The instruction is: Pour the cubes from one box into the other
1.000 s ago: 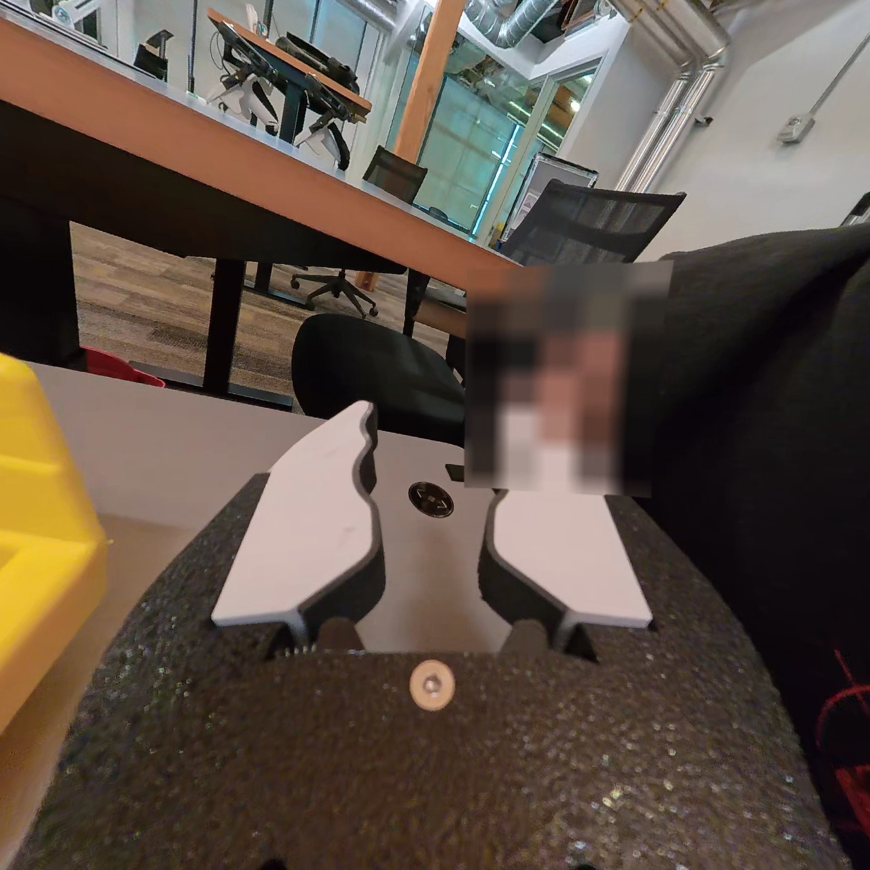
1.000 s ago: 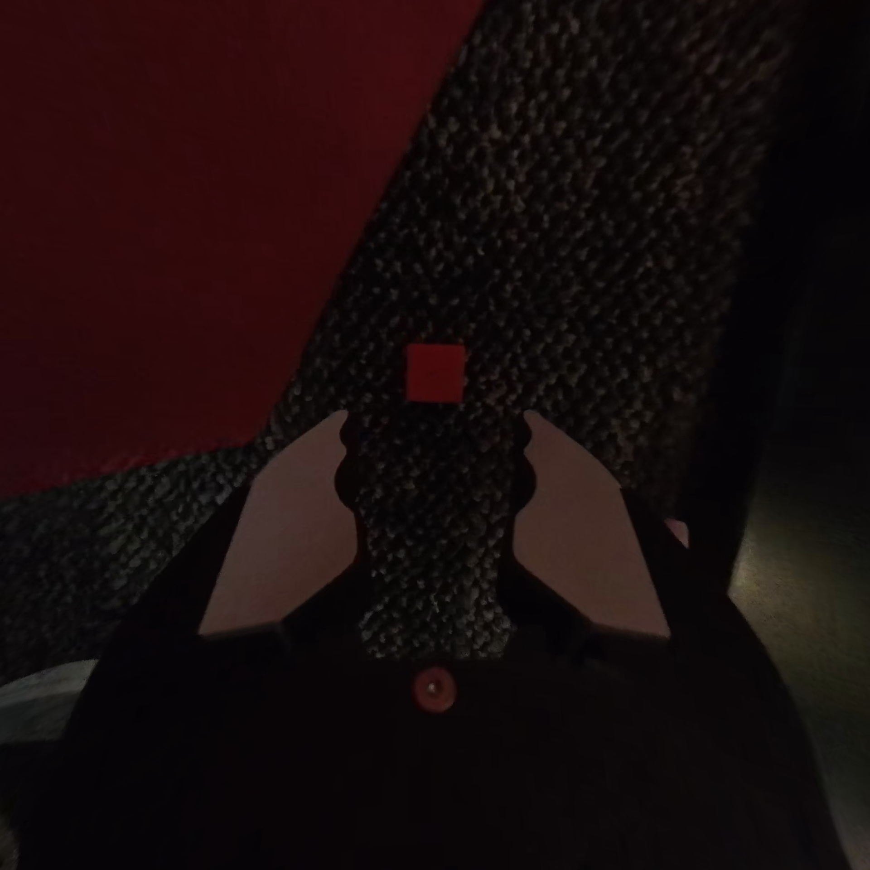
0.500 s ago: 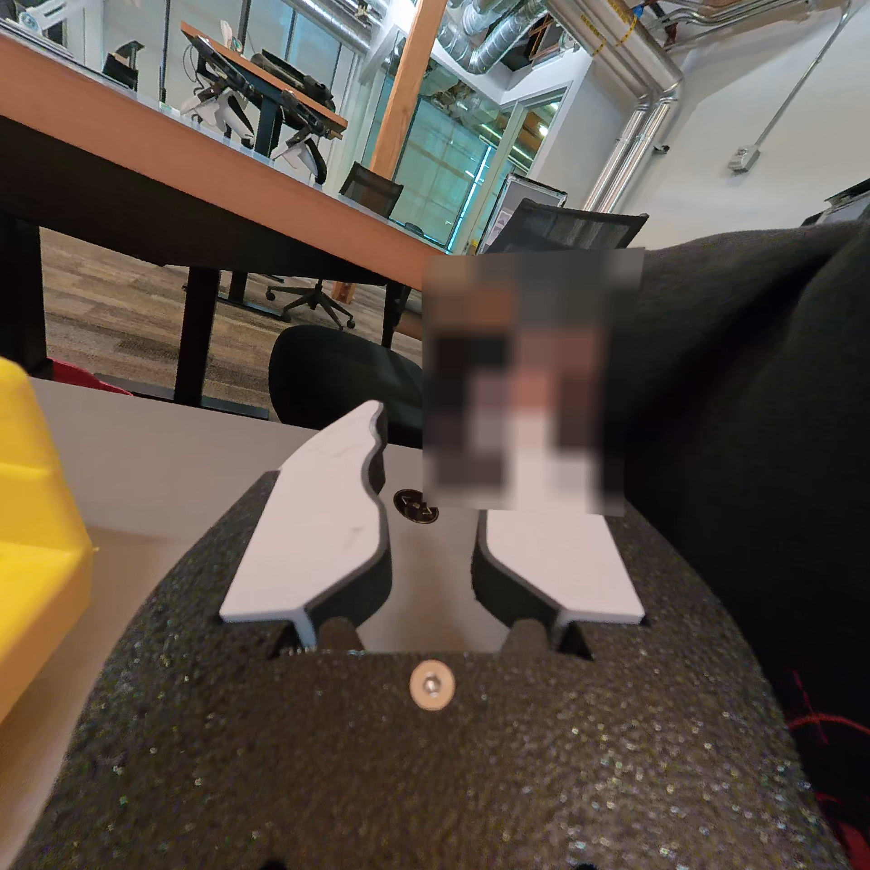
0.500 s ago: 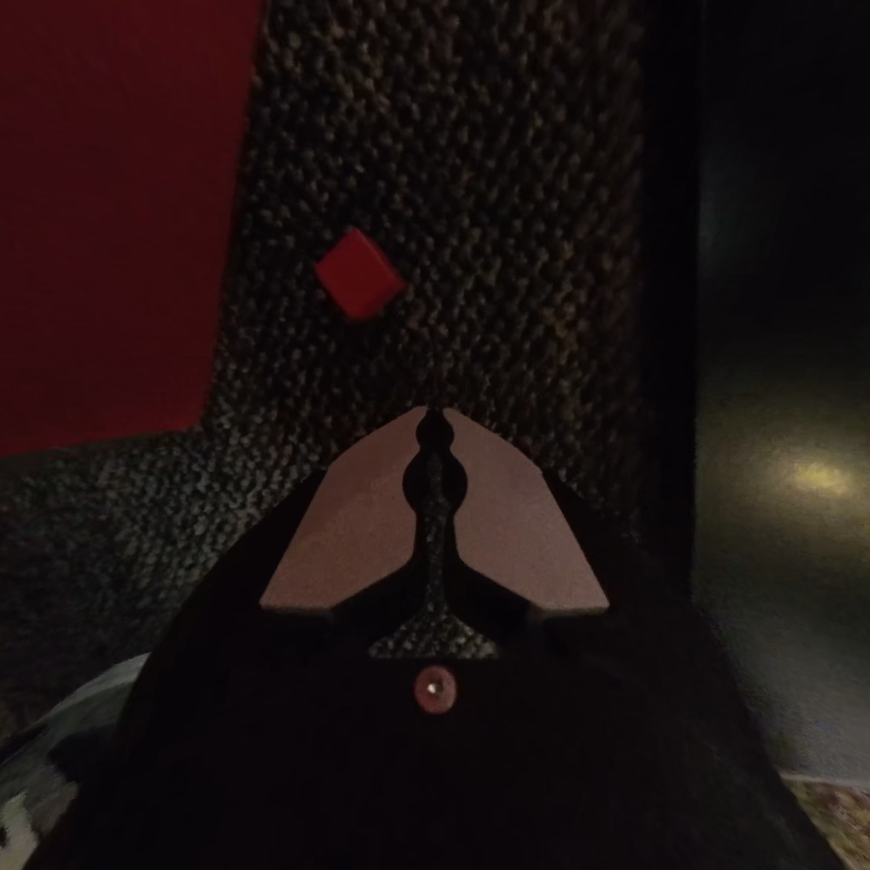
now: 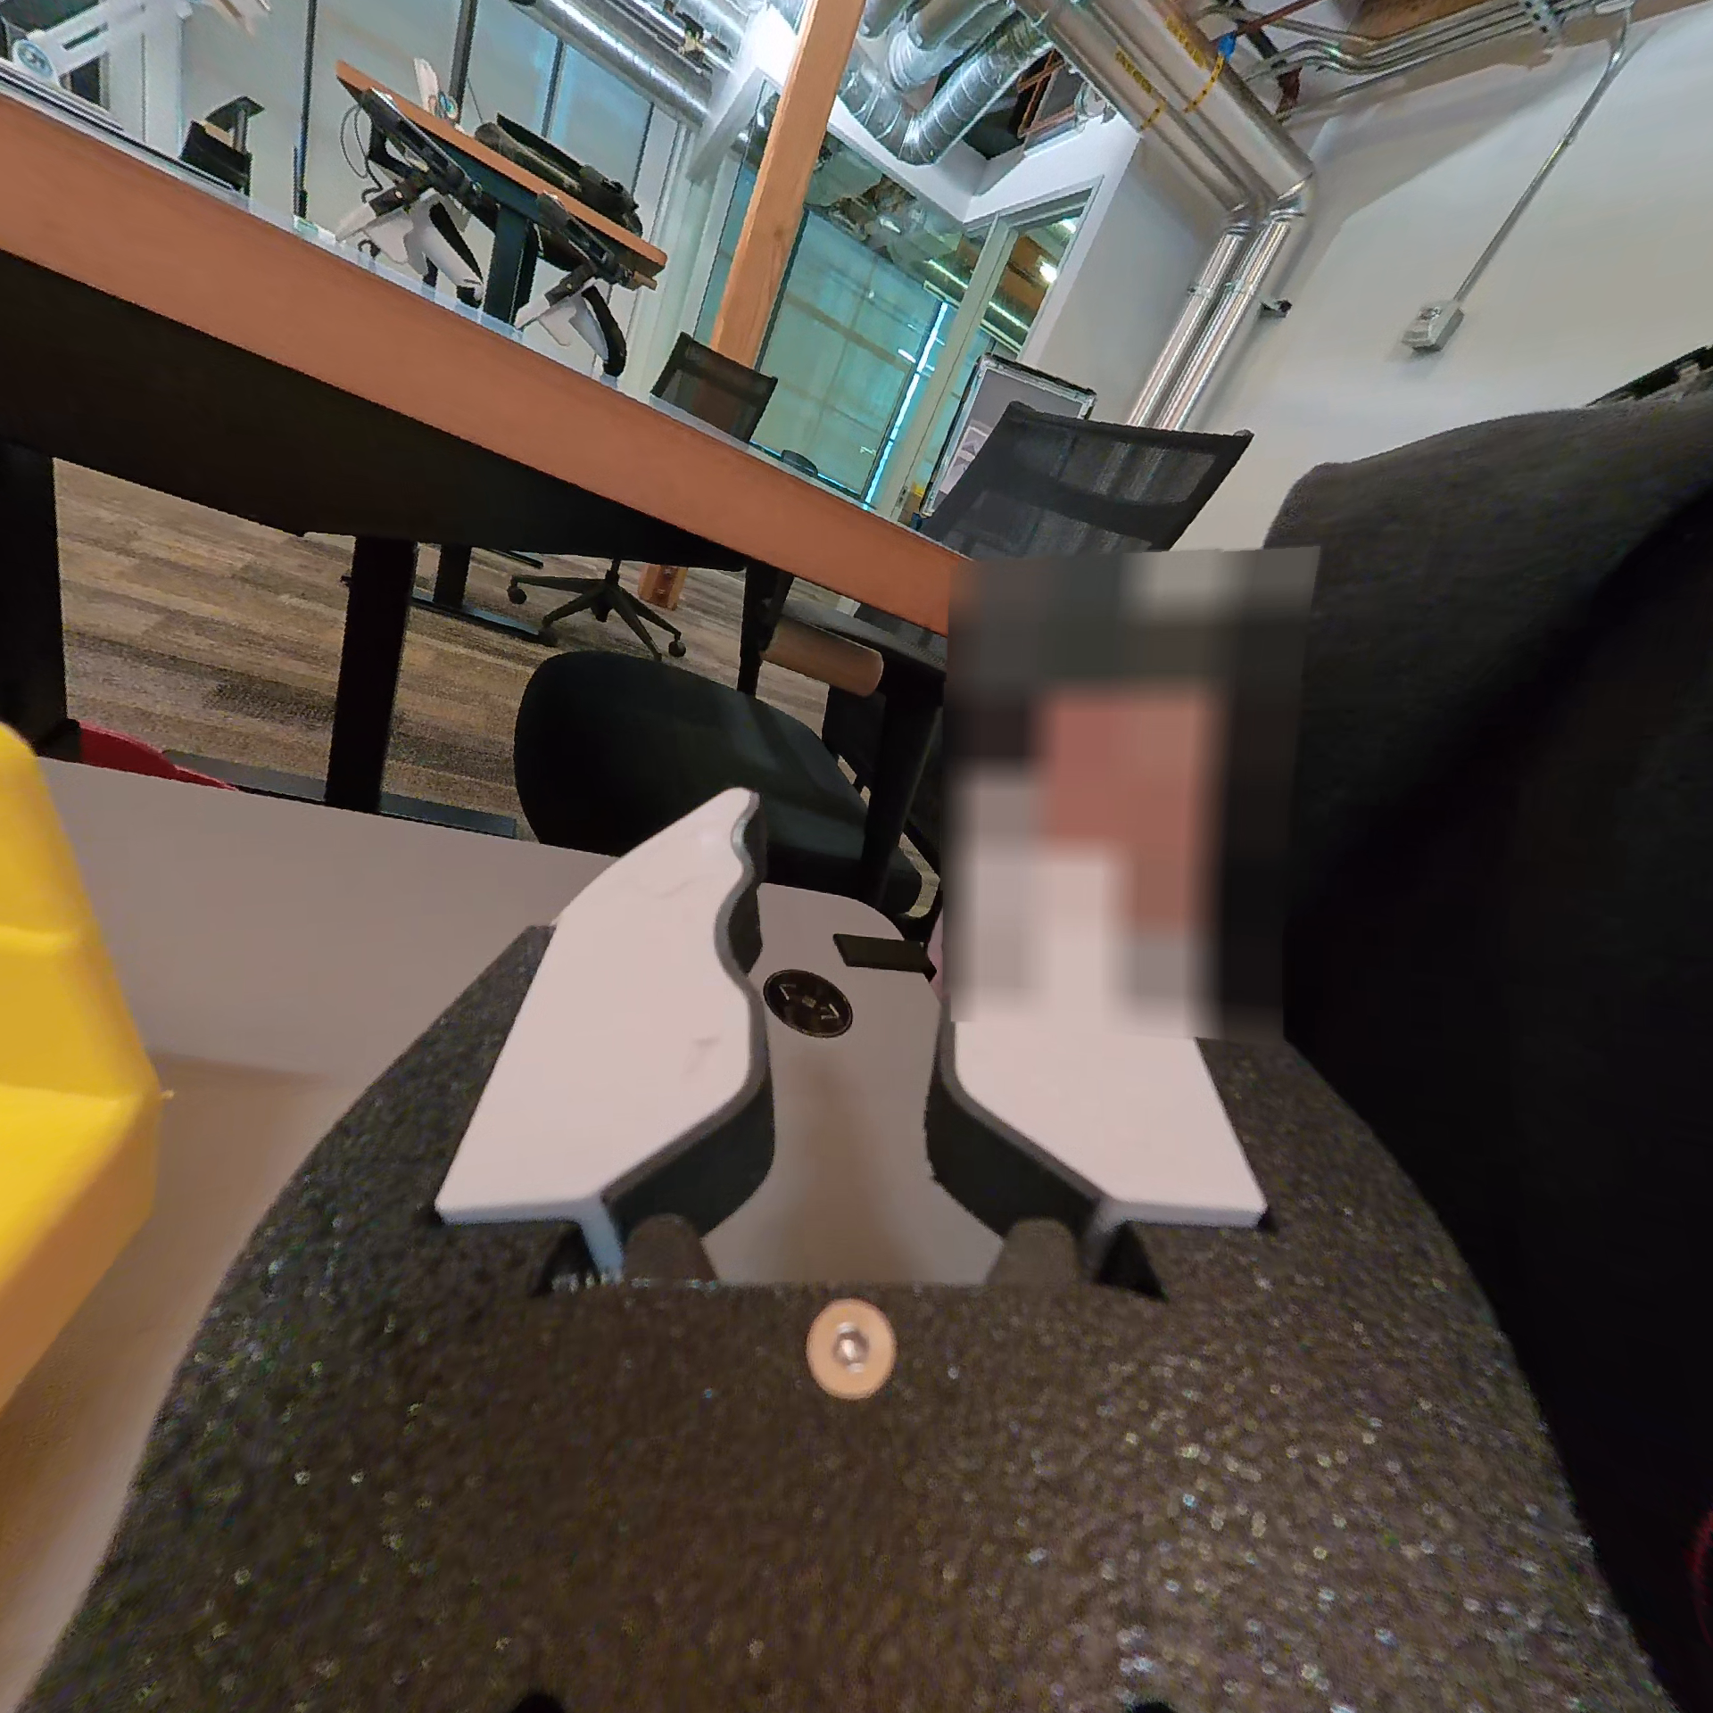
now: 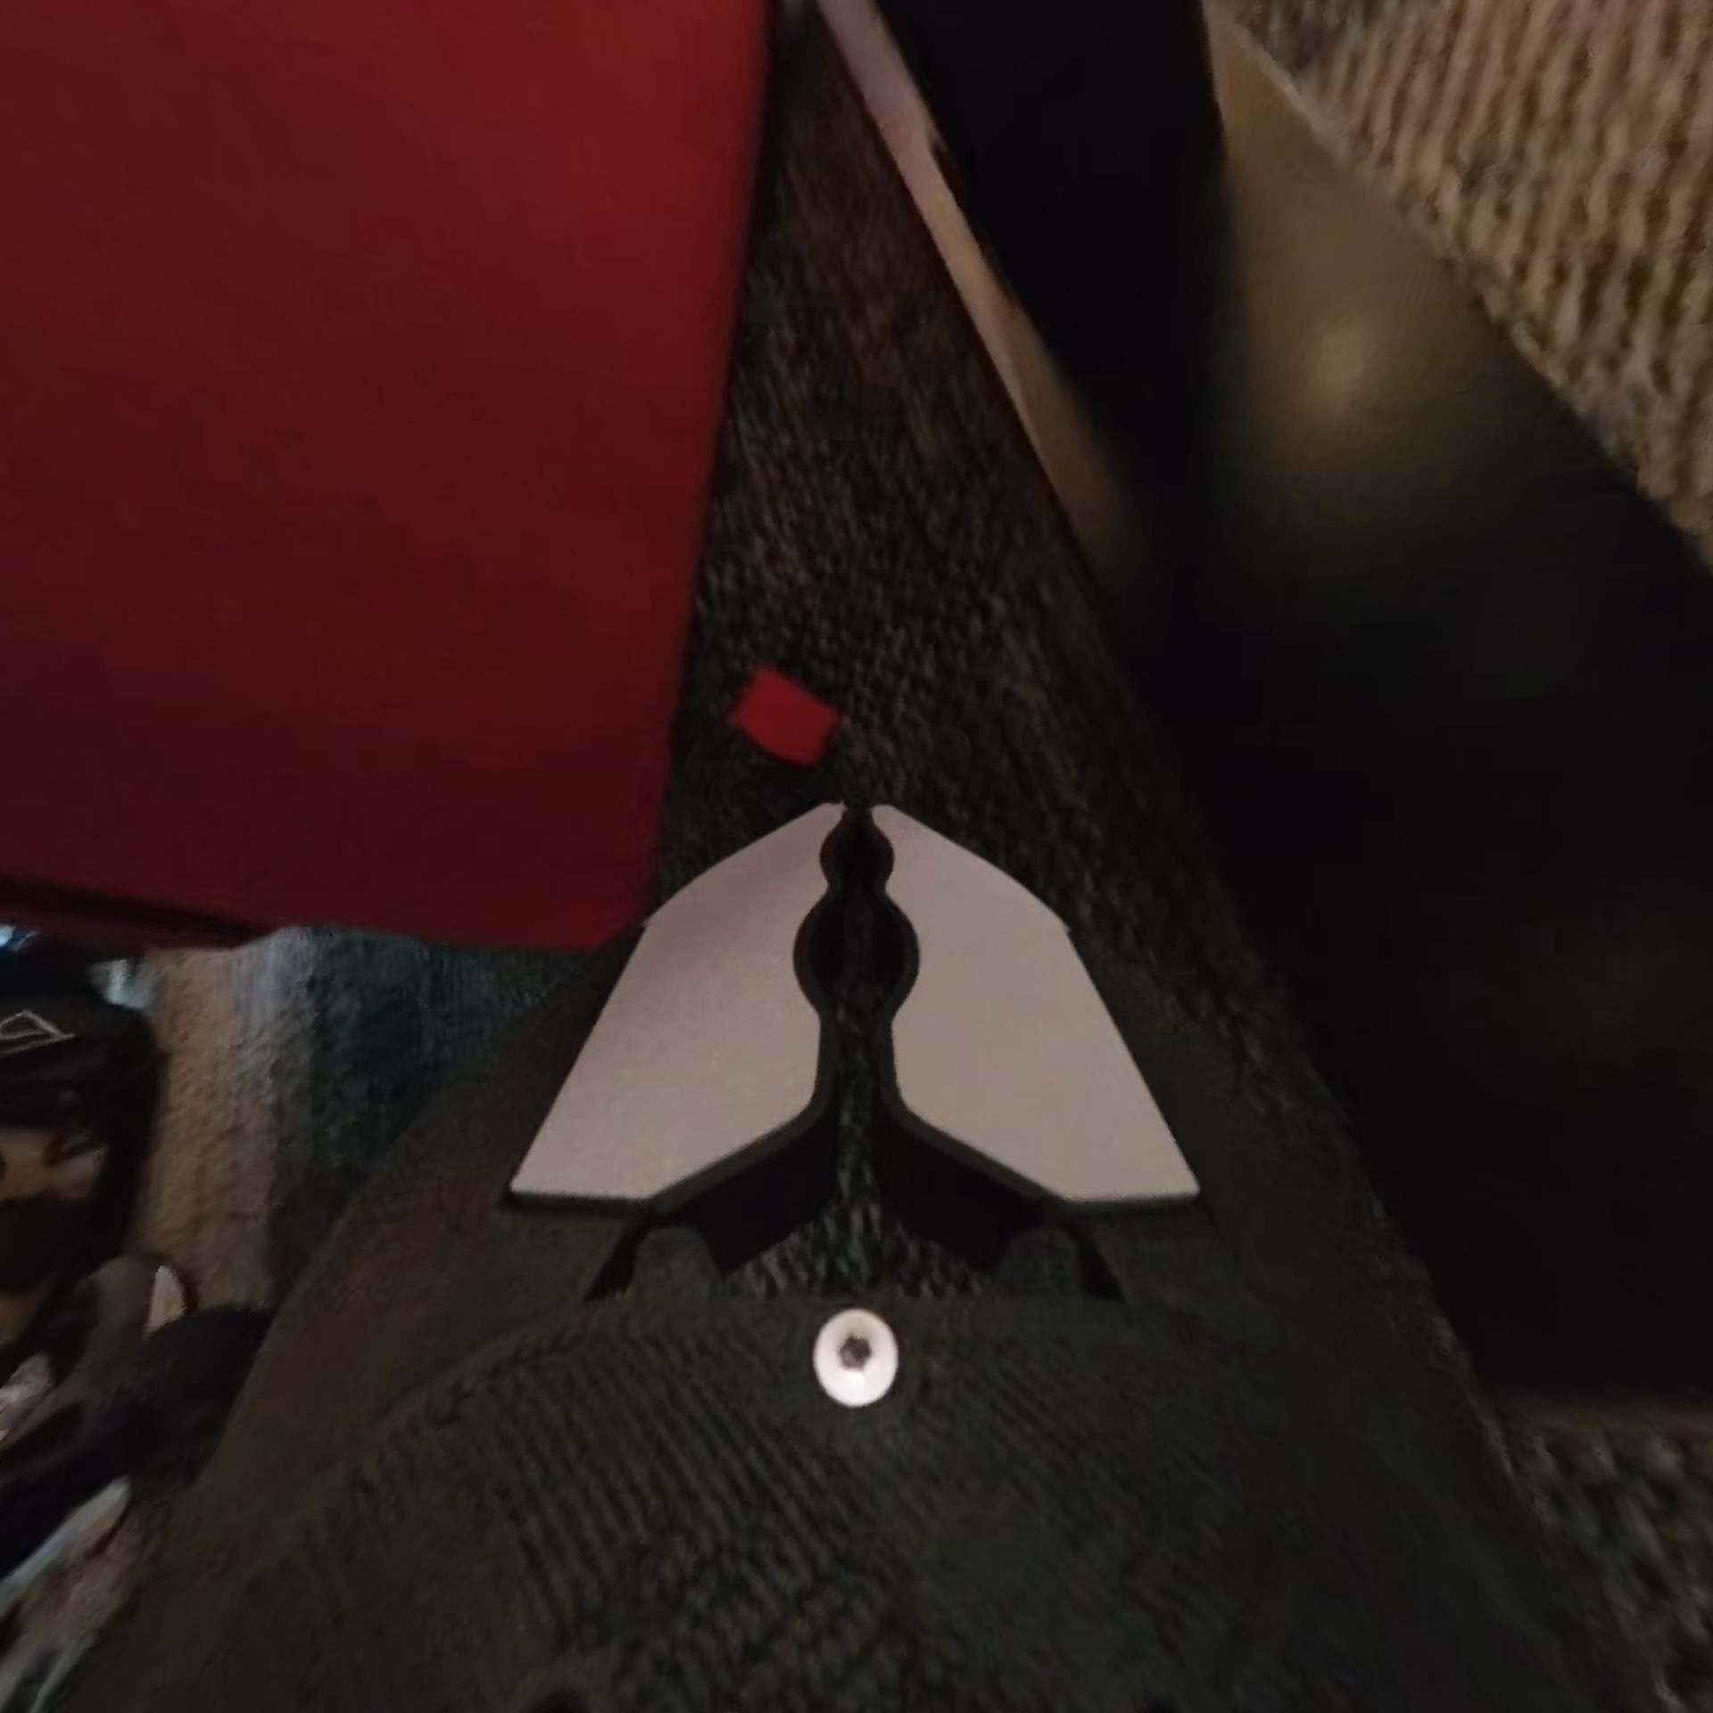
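A long wood-edged desk point(image 5: 556, 408) on black legs is standing over grey patterned carpet point(image 5: 185, 612). Black mesh office chairs point(image 5: 1075, 482) are sitting beyond. Silver ceiling ducts point(image 5: 936, 102) are running overhead.

Desk point(image 5: 306, 890): pale grey top; yellow box point(image 5: 56, 1066) rests on it at 9 o'clock, cut by the frame edge. Floor: dark carpet point(image 6: 890, 519), dim; one red cube point(image 6: 786, 716) lies on it, just beside a large red box point(image 6: 352, 417) at 10 o'clock.
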`<state>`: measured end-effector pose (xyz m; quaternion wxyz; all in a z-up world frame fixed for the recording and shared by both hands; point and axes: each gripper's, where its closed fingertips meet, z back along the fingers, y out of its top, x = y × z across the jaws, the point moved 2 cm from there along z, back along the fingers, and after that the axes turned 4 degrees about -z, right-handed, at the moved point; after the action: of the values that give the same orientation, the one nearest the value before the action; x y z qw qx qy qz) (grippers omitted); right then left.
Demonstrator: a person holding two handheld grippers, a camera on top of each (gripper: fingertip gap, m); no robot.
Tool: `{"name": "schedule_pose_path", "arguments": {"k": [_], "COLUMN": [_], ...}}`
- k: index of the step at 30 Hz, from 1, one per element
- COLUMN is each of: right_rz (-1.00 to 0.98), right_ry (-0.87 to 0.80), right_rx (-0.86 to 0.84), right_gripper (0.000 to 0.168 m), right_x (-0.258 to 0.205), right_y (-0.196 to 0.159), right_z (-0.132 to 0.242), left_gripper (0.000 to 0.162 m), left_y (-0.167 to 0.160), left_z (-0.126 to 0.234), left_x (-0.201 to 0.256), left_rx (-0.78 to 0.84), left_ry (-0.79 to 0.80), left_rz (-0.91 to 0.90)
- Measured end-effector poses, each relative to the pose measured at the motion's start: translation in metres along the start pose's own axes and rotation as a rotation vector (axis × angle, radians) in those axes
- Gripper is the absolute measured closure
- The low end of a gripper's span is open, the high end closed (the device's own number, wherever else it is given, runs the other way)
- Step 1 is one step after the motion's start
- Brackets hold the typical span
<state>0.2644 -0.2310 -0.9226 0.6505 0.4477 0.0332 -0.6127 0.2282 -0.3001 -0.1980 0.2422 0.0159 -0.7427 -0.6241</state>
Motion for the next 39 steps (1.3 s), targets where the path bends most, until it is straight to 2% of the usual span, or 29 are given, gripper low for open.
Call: {"name": "schedule_pose_path", "arguments": {"k": [3,5,7,9,12,14,19,22,24,25,26,31,35,39], "right_rz": [0.123,0.285,0.474,0.603,0.679,0.693,0.861,0.819,0.806,0.803,0.790,0.706,0.423,0.155], "right_ry": [0.134,0.062,-0.034,-0.040,-0.069,-0.108,-0.151,-0.157,-0.163,-0.151,-0.136,-0.162,-0.177,-0.108], "right_rx": [-0.024,-0.107,-0.169,-0.229,-0.292,-0.336,-0.459,-0.531,-0.511,-0.513,-0.521,-0.457,-0.351,-0.174], "right_gripper": [0.167,0.153,0.147,0.144,0.142,0.133,0.125,0.138,0.145,0.163,0.166,0.166,0.167,0.167], "right_x": [-0.035,-0.038,-0.038,-0.042,-0.036,-0.030,-0.026,-0.022,-0.022,-0.023,-0.024,-0.020,-0.008,-0.001], "right_y": [0.006,0.001,0.001,-0.001,-0.003,-0.003,-0.016,-0.030,-0.029,-0.030,-0.032,-0.032,-0.037,-0.041], "right_z": [-0.022,-0.041,-0.055,-0.063,-0.070,-0.076,-0.087,-0.089,-0.090,-0.090,-0.090,-0.080,-0.061,-0.041], "left_gripper": [0.128,0.127,0.126,0.126,0.126,0.125,0.125,0.126,0.126,0.127,0.127,0.127,0.129,0.130], "left_y": [0.000,0.000,0.000,0.000,-0.001,-0.001,-0.002,-0.003,-0.003,-0.003,-0.003,-0.003,-0.002,-0.002], "left_z": [0.000,0.000,0.000,-0.001,-0.001,-0.001,-0.002,-0.003,-0.003,-0.003,-0.003,-0.003,-0.002,-0.002], "left_x": [-0.001,-0.001,-0.002,-0.002,-0.002,-0.003,-0.004,-0.005,-0.006,-0.007,-0.007,-0.007,-0.006,-0.004], "left_rx": [-0.002,-0.002,-0.002,-0.004,-0.010,-0.011,-0.024,-0.028,-0.031,-0.033,-0.035,-0.034,-0.024,-0.018], "left_ry": [-0.001,-0.001,0.002,0.005,0.007,0.012,0.024,0.029,0.033,0.035,0.035,0.036,0.026,0.020], "left_rz": [0.008,0.014,0.016,0.018,0.016,0.016,0.021,0.025,0.030,0.033,0.034,0.035,0.035,0.025]}}
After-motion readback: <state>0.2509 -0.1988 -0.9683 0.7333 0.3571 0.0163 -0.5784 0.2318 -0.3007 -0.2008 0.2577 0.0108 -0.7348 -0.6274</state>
